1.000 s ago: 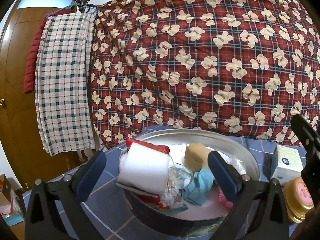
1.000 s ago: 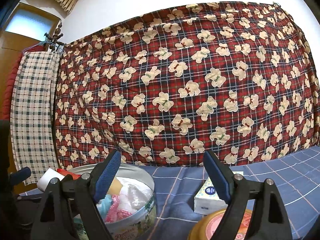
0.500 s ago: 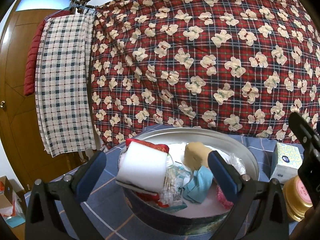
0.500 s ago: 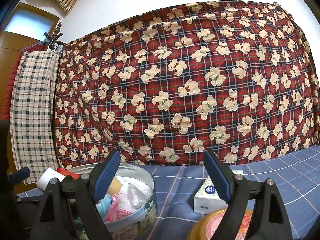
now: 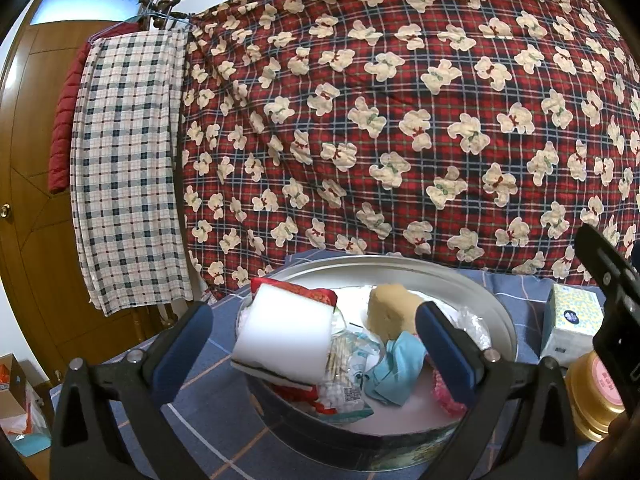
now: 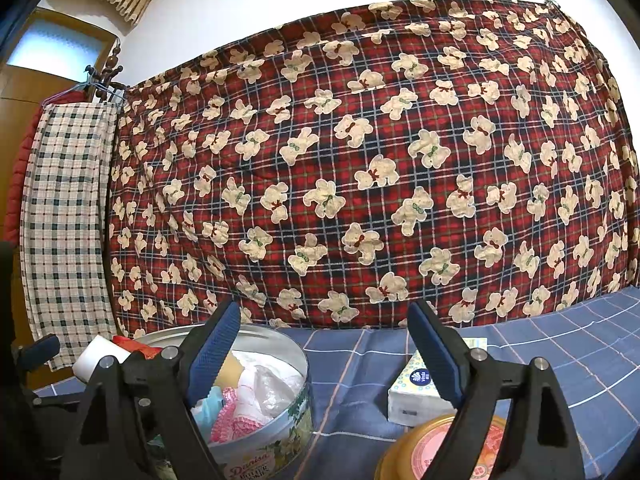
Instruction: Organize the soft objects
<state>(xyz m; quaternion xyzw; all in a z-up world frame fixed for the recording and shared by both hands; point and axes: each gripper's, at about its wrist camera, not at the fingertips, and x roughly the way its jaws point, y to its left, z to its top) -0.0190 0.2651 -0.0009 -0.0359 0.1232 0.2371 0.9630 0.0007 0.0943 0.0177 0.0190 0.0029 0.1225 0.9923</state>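
Note:
A round metal cookie tin (image 5: pixel 496 312) stands on the blue checked tablecloth, full of soft things: a white sponge block (image 5: pixel 284 336), a tan sponge (image 5: pixel 390 310), a light blue cloth (image 5: pixel 398 364), a pink frilly piece (image 5: pixel 442 394), clear plastic bags and a red packet. My left gripper (image 5: pixel 316 344) hovers open just in front of the tin, nothing between its fingers. In the right wrist view the tin (image 6: pixel 276 440) sits low at the left. My right gripper (image 6: pixel 324 352) stands open and empty above the cloth between the tin and a tissue pack (image 6: pixel 416 392).
A gold jar with a pink lid (image 6: pixel 452 452) sits in front of the tissue pack (image 5: pixel 572 324). A red plaid quilt with bear prints (image 6: pixel 360 168) hangs behind the table. A checked cloth (image 5: pixel 128 168) and red jacket hang at the left by a wooden door.

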